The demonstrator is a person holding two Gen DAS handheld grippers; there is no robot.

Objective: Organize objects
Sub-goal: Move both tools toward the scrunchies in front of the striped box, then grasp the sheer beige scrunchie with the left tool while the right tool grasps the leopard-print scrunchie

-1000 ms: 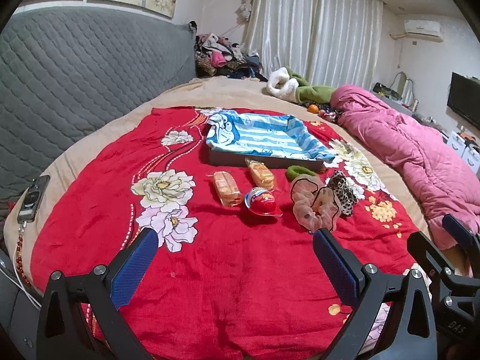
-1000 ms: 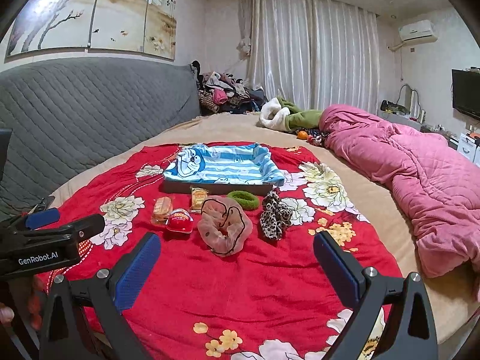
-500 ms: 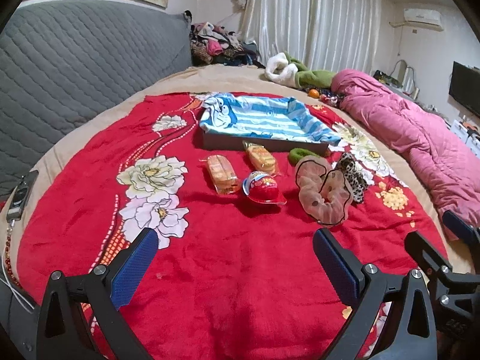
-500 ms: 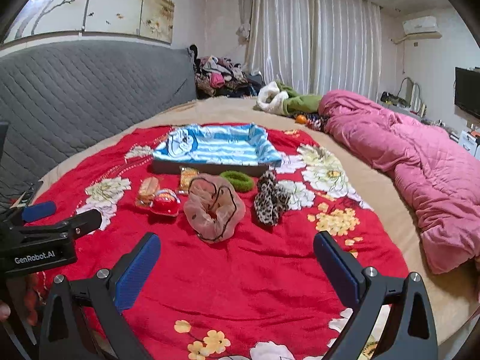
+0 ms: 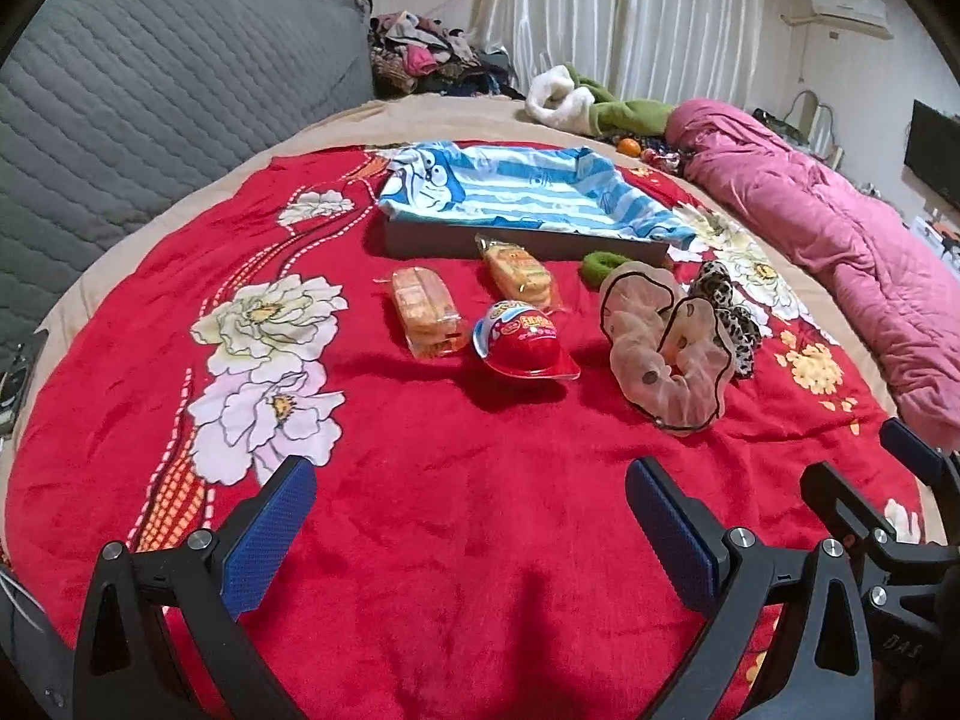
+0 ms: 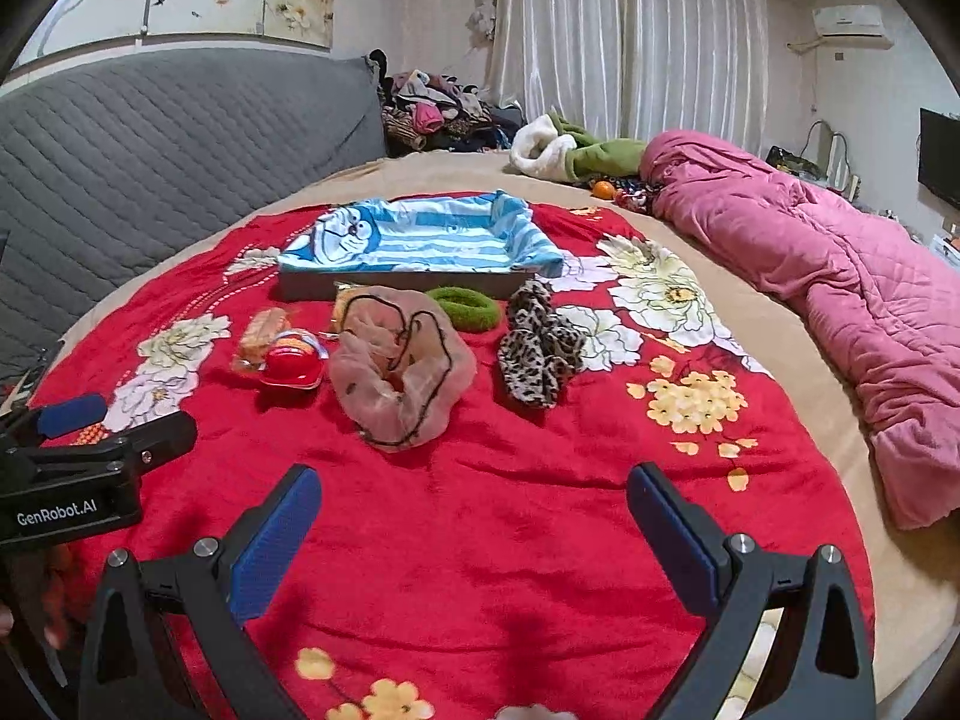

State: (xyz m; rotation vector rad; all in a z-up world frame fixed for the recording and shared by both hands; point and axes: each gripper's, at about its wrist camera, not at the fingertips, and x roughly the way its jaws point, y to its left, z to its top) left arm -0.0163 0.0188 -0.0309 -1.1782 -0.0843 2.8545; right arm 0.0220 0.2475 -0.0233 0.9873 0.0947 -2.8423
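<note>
Left wrist view shows the left gripper (image 5: 465,531) with its jaws spread wide and empty above the red floral blanket (image 5: 420,480) on the bed, and the right wrist view shows the right gripper (image 6: 474,531) likewise wide apart and holding nothing. Ahead of both lies a loose row of small things, probably set out for sorting: two clear-wrapped orange snack packets (image 5: 426,312) (image 5: 519,276), a red dome-shaped sealed snack cup (image 5: 522,348), a sheer beige scrunchie with black trim (image 6: 399,369), a leopard-print scrunchie (image 6: 537,342) and a fuzzy green hair ring (image 6: 465,307). Just behind them sits a shallow grey tray lined with blue-striped cartoon cloth (image 5: 516,243), apparently bare inside, which I judge to be the intended destination. From the left jaws the red cup is roughly straight ahead, clearly apart. From the right jaws the beige scrunchie is nearest, slightly left of centre. Nothing is touched yet.
</note>
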